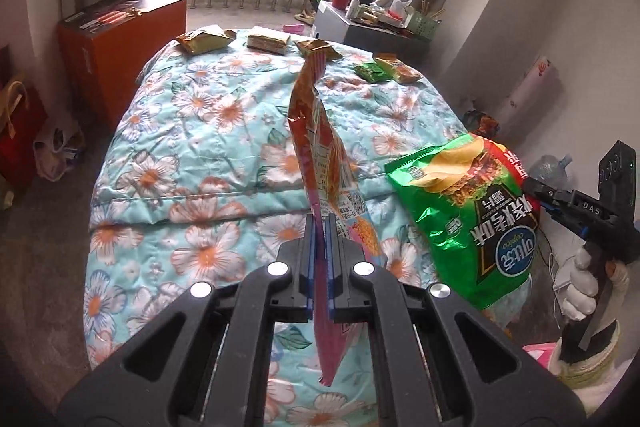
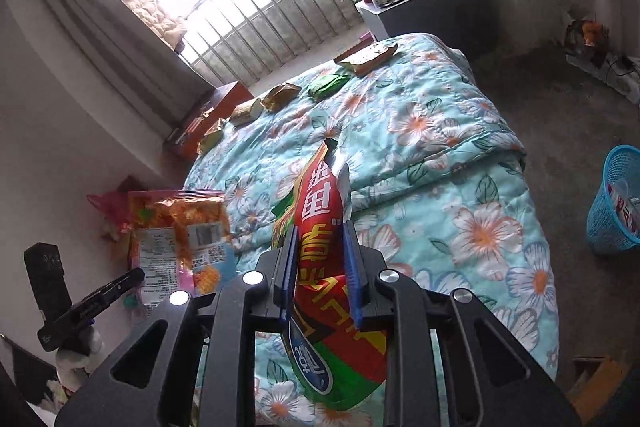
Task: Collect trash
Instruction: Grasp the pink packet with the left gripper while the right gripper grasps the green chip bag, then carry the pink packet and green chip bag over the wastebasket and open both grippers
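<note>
My left gripper (image 1: 320,223) is shut on an orange and pink snack bag (image 1: 320,155), held edge-on above the floral quilt (image 1: 192,147). The same bag shows in the right wrist view (image 2: 180,231), with the left gripper (image 2: 132,277) below it. My right gripper (image 2: 318,231) is shut on a green and red chip bag (image 2: 320,211). That bag also shows in the left wrist view (image 1: 468,203), with the right gripper (image 1: 532,187) at its right edge. Several small snack packets (image 1: 206,41) lie along the far end of the bed.
A blue mesh waste basket (image 2: 614,203) stands on the floor right of the bed. An orange box (image 1: 120,39) stands at the left of the bed. A cluttered side table (image 1: 372,23) is at the far right. Barred window behind.
</note>
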Motion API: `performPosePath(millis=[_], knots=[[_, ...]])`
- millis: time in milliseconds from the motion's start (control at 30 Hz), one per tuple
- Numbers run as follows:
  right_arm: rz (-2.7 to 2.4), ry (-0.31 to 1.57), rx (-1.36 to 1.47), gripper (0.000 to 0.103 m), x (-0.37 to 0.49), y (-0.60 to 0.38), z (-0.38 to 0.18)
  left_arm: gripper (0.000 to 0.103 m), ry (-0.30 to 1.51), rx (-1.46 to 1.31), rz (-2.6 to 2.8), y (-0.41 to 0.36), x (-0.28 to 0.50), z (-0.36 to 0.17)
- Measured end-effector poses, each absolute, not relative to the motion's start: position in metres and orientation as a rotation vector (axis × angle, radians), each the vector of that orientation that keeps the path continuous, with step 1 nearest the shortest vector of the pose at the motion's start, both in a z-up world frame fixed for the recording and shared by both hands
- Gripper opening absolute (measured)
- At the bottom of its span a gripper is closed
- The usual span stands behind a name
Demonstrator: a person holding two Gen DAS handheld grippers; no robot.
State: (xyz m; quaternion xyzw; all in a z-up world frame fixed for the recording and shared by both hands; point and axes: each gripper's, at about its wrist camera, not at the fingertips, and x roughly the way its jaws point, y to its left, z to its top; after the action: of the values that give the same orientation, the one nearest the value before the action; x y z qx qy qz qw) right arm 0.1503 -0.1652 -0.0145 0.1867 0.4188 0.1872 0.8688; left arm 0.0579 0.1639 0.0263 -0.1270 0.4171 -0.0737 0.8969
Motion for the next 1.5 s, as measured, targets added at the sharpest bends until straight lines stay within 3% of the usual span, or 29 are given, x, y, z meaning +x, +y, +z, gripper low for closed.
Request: performPosePath(millis=[167, 267, 367, 633, 800, 900, 1500], knots=[[0.44, 0.875, 0.424, 0.025, 0.144, -0.157, -0.014, 0.003, 0.853, -0.266, -0.23, 0.134, 0.073, 0.027], [0.498, 0.901, 0.443, 0.036, 0.143, -0.154, -0.015, 0.004, 0.852, -0.266, -0.253, 0.123, 0.079, 0.026], [0.506, 0.917, 0.397, 0.041, 0.143, -0.15, -0.015, 0.005, 0.848, -0.258, -0.257, 0.116, 0.083, 0.026], [0.481, 0.986, 0.278, 0.041, 0.148, -0.138, -0.024, 0.01, 0.878, -0.216, -0.229, 0.11, 0.096, 0.016], [0.431, 0.992, 0.224, 0.025, 0.147, -0.139, -0.03, 0.008, 0.863, -0.167, -0.204, 0.105, 0.096, 0.014], [0.434, 0.987, 0.238, 0.021, 0.144, -0.143, -0.03, 0.004, 0.85, -0.14, -0.196, 0.102, 0.095, 0.017], [0.386, 0.917, 0.357, 0.017, 0.134, -0.183, -0.016, 0.002, 0.805, -0.094, -0.199, 0.087, 0.089, 0.032]])
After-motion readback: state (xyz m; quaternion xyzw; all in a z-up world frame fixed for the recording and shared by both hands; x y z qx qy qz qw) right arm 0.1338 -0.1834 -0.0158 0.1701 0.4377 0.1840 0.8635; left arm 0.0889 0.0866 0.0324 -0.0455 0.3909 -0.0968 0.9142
